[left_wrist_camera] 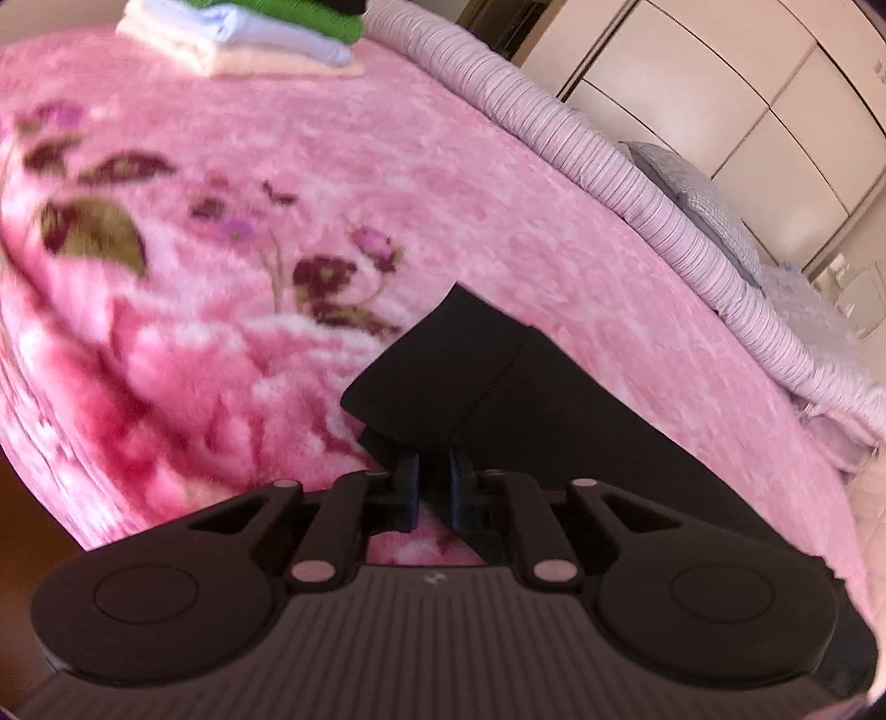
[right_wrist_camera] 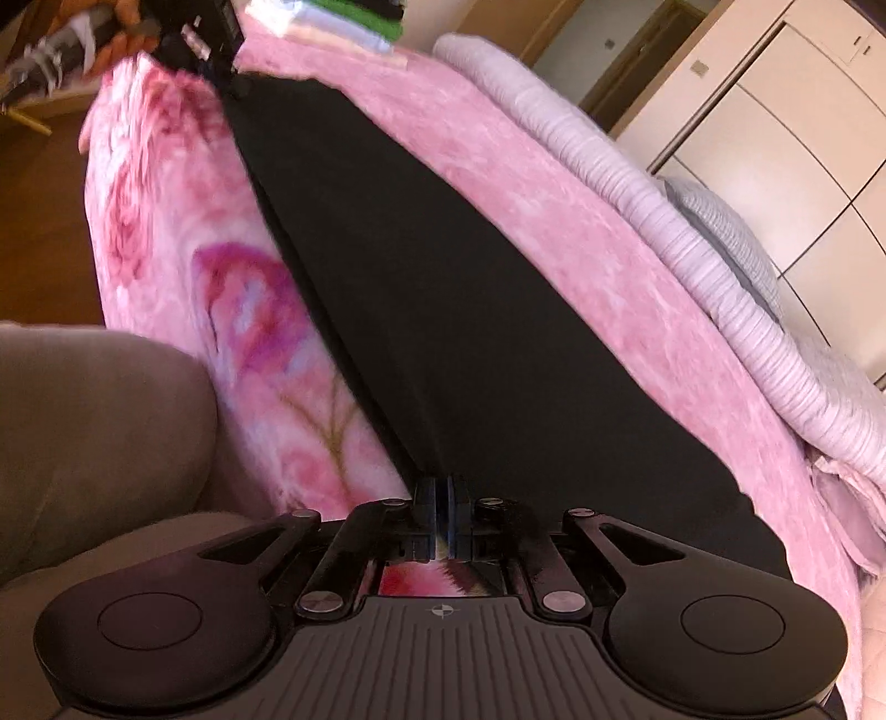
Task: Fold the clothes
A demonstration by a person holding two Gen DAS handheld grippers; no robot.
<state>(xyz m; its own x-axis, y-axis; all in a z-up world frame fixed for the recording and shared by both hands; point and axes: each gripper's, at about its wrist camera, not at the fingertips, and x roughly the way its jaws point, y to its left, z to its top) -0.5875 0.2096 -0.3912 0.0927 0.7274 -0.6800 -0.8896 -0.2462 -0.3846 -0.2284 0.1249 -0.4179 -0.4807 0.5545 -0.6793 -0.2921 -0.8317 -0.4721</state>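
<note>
Black garment (right_wrist_camera: 443,310) lies stretched flat across a pink flowered blanket (right_wrist_camera: 581,249) on the bed, each end pinched by a narrow gripper: left (left_wrist_camera: 433,471), right (right_wrist_camera: 441,495). Folded clothes (left_wrist_camera: 243,39) stacked far left; striped quilt (left_wrist_camera: 637,188) bunched right.

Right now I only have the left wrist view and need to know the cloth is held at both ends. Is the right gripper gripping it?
Observer: Yes, the right gripper is shut on the black garment.
Operator: Is the cloth bunched between them?
Observer: No, it runs stretched to the left gripper.
Operator: Anything near the right gripper?
Observer: A brown cushion sits beside the pink blanket.
</note>
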